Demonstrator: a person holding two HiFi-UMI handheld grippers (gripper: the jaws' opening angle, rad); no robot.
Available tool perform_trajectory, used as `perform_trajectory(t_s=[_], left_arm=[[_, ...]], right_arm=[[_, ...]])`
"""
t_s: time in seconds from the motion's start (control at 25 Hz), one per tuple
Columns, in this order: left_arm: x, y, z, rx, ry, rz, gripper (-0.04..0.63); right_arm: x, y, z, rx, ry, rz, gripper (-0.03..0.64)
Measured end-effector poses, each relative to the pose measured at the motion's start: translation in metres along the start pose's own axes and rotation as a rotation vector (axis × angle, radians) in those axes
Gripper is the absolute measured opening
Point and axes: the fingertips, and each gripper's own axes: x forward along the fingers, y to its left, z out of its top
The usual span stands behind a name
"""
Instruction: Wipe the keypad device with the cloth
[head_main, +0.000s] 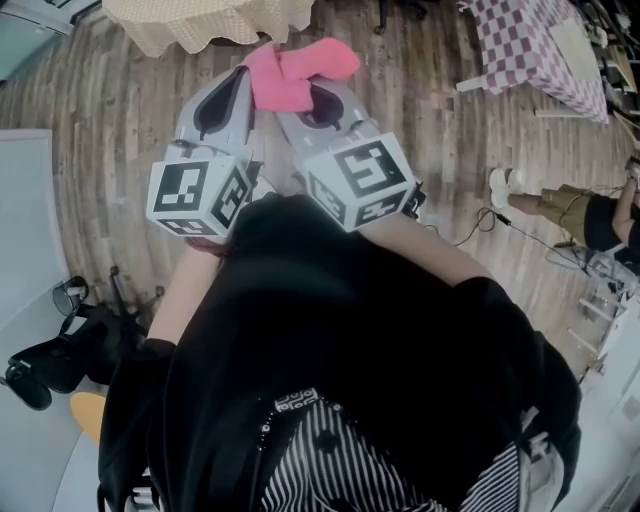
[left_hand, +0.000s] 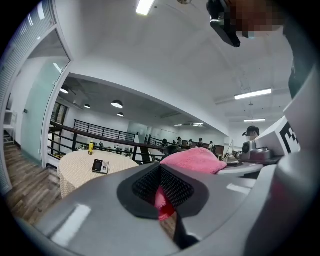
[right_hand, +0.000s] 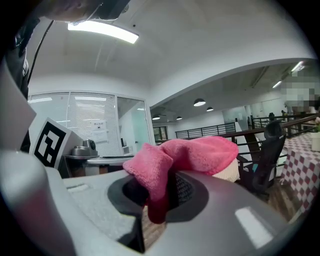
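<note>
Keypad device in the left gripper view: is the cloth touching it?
No, the keypad device lies on a distant table while the cloth sits pinched in the left gripper.

- The floor (head_main: 420, 90) is laid with grey-brown wood planks.
- A round desk (head_main: 210, 20) covered with a cream checked cloth stands at the top of the head view. It also shows in the left gripper view, in front of a black railing (left_hand: 95, 131).
- A second table (head_main: 545, 50) with a purple-and-white checked cloth stands at the upper right.
- A black office chair (right_hand: 267, 150) stands near that checked table.
- The ceiling (left_hand: 165, 55) is white. A strip light (right_hand: 102, 31) is lit overhead, and round lamps (left_hand: 117, 104) hang under the lower ceiling section.
- A glass partition (left_hand: 35, 115) rises at the left.
- A glazed room with blinds (right_hand: 85, 115) closes the far side in the right gripper view.
</note>
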Motion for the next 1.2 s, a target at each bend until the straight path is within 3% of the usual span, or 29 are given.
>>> perform_trajectory(t_s=[0.44,0.68,1.0,1.2], left_arm=[[-0.018,0.100,0.008,0.012,0.019,-0.048,-0.003],[-0.032,0.140,0.011,-0.015,-0.001,-0.040,-0.003],[-0.035,0.186,0.011,-0.034,0.003,0.042,-0.002],[-0.013,0.209,0.021,-0.019,-0.005,0.084,-0.002]], right_arm=[[0.089,0.052,0.001,0.014,-0.011,-0.038,0.067],[0.124,0.077,0.004,-0.005,0.013,-0.011,0.067],[0.170,0.092,0.004,-0.032,0.041,0.090,0.067],[0.201,0.079,0.014,-0.038,0.032,0.134,0.067]])
